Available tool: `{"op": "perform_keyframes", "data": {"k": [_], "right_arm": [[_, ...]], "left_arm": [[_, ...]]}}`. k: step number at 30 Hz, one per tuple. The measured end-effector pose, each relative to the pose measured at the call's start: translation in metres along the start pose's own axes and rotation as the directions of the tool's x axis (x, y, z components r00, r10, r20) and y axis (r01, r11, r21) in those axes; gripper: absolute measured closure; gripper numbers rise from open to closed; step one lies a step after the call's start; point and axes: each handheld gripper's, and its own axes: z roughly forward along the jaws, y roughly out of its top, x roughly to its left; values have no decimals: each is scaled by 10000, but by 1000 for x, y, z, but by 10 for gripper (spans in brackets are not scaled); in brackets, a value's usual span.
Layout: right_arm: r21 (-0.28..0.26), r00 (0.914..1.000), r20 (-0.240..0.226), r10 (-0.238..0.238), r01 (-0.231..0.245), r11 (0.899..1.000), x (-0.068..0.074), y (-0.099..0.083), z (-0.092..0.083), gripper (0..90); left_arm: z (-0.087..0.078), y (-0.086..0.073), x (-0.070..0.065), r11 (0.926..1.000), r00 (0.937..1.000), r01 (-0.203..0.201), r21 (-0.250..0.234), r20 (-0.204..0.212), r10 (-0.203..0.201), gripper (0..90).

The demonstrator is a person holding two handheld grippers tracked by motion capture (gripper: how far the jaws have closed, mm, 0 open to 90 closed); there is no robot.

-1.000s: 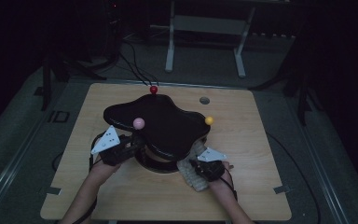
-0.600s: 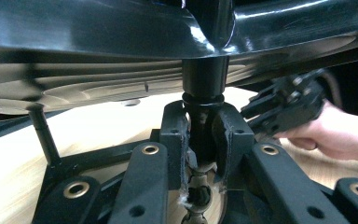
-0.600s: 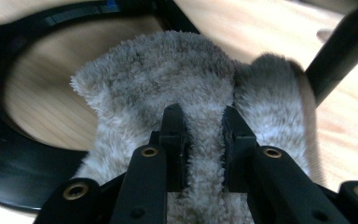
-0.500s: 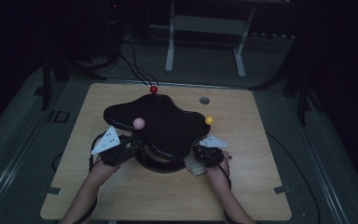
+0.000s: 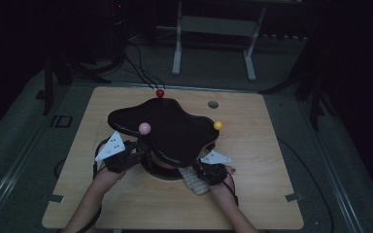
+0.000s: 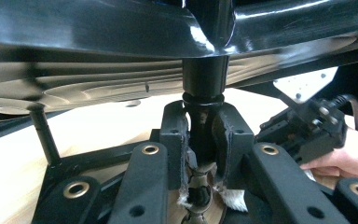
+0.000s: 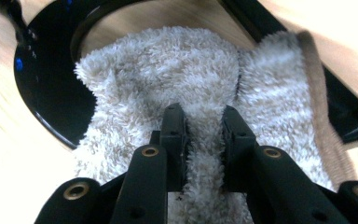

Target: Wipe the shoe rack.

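High view: a person is sitting at a wooden table [image 5: 262,160], forearms coming in from the bottom edge. A black lobed stand top [image 5: 167,128] is standing at the table's middle, carrying a red ball [image 5: 160,92] at its far tip, a pink ball [image 5: 144,128] on its near left and a yellow ball [image 5: 217,125] at its right. The left gripper [image 5: 138,148] is reaching under the top's near left edge; the right gripper [image 5: 201,170] is lying just beside the near right edge, over a pale fluffy cloth [image 5: 193,180] on the table.

Left gripper view: the jaws are standing nearly closed, clamping the stand's black upright post [image 6: 204,116] between their pads [image 6: 179,140], beneath the glossy underside of the top. The right gripper [image 6: 303,130] and the hand behind it are showing farther off at right.

Right gripper view: the jaws are standing close together, pinching a ridge of the fluffy cloth [image 7: 168,84] between them. The cloth is lying half across the stand's black ring base [image 7: 42,88] and half on the table.
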Motion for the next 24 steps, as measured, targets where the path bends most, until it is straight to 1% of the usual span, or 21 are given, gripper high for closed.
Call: {"op": "perform_keyframes", "data": {"k": [1, 2, 3, 4, 7, 9, 13, 17, 19, 22, 24], "right_arm": [[7, 10000, -71, -18, 18, 10000, -1, 0, 0, 744], [14, 9998, -195, 86, -85, 10000, -5, 0, 0, 743], [47, 9999, -93, 117, -117, 9999, -9, 0, 0, 742], [69, 9998, 161, 97, -98, 9999, -13, 0, 0, 741], [44, 9963, 528, 679, -683, 9977, -31, -4, -2, 742], [48, 9946, 541, 884, -888, 9960, -37, -6, -4, 744], [68, 9945, 656, 817, -823, 9966, -33, -10, -6, 752], [146, 9955, 478, 813, -821, 9965, -21, -14, -11, 759], [160, 9972, 376, 643, -650, 9978, -14, -15, -12, 760], [137, 9991, -18, 432, -432, 9990, 0, -16, -13, 758], [171, 9989, -400, 250, -244, 9996, 9, -16, -15, 755]], "left_arm": [[0, 0, 0, 10000, 10000, -24, 26, -15, 24, 749], [0, 0, 0, 10000, 10000, -44, 41, -26, 44, 750], [0, 0, 0, 10000, 10000, -49, 41, -26, 49, 750], [0, 0, 0, 10000, 10000, -38, 23, -20, 38, 750], [0, 0, 0, 10000, 10000, -43, 25, -13, 43, 750], [0, 0, 0, 10000, 10000, -40, 5, 2, 40, 750], [0, 0, 0, 10000, 10000, -48, 23, -23, 48, 750], [0, 0, -1, 10000, 9999, -81, 35, -69, 81, 750], [0, 1, -1, 9999, 9999, -104, 67, -76, 105, 749], [0, 0, 0, 10000, 9999, -65, 31, -107, 65, 749], [0, 1, 0, 9999, 9999, -85, 58, -121, 85, 749]]}}
